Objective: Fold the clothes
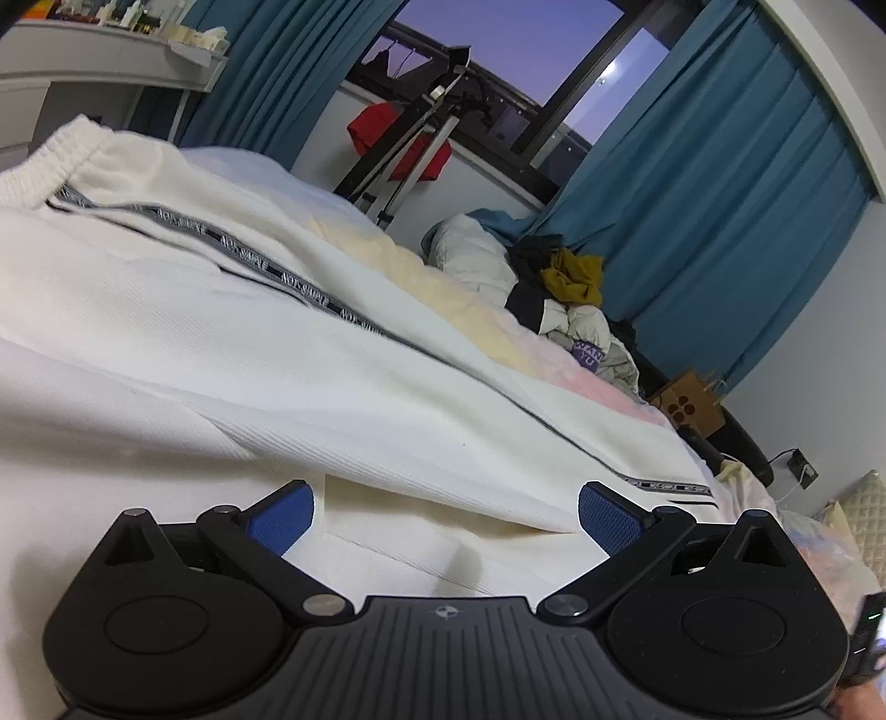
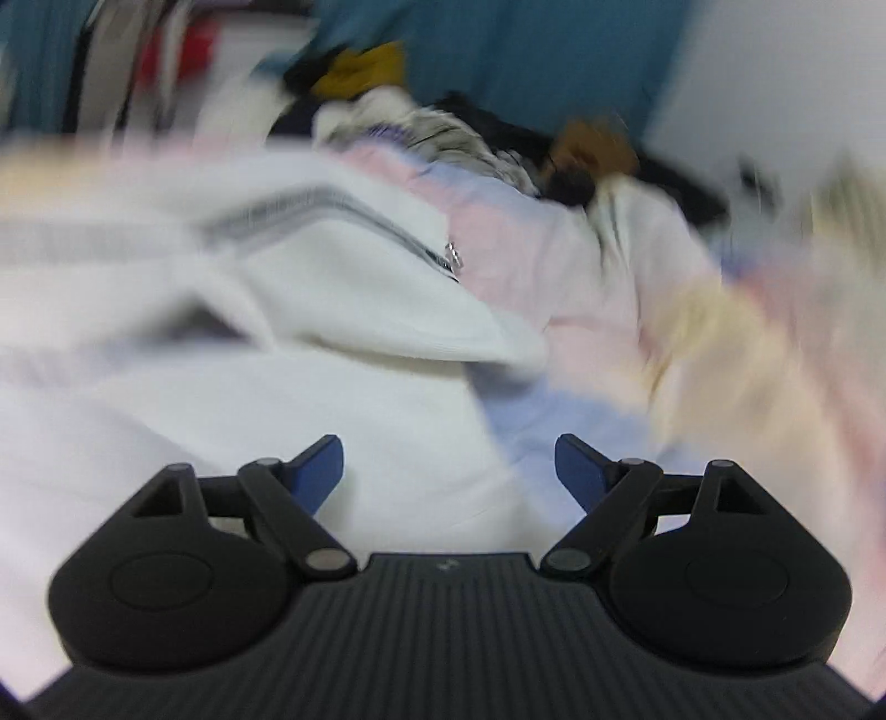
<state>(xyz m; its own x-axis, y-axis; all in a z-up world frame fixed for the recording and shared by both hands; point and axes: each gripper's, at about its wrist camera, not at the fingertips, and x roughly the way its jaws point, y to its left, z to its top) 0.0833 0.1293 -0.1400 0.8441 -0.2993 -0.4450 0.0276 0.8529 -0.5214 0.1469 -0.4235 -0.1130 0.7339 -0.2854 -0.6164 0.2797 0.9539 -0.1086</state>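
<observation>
Bed in pastel pink, yellow and blue sheeting is taking up most of the room, teal curtains hanging on either side of a dusk-lit window behind it. White track trousers with a grey lettered side stripe are lying spread across the bed, elastic waistband toward the far left; in the right wrist view, badly blurred, a trouser leg end with a small zipper is lying on the sheet. A pile of unfolded clothes, mustard, black and pale grey, is sitting at the far end of the bed near the curtain. A brown cardboard box is standing beyond the bed's edge. Left tongs are hovering low over the white fabric, blue pads wide apart, gripping nothing. Right tongs are likewise gaping open just above the trousers and sheet, nothing between the pads.
</observation>
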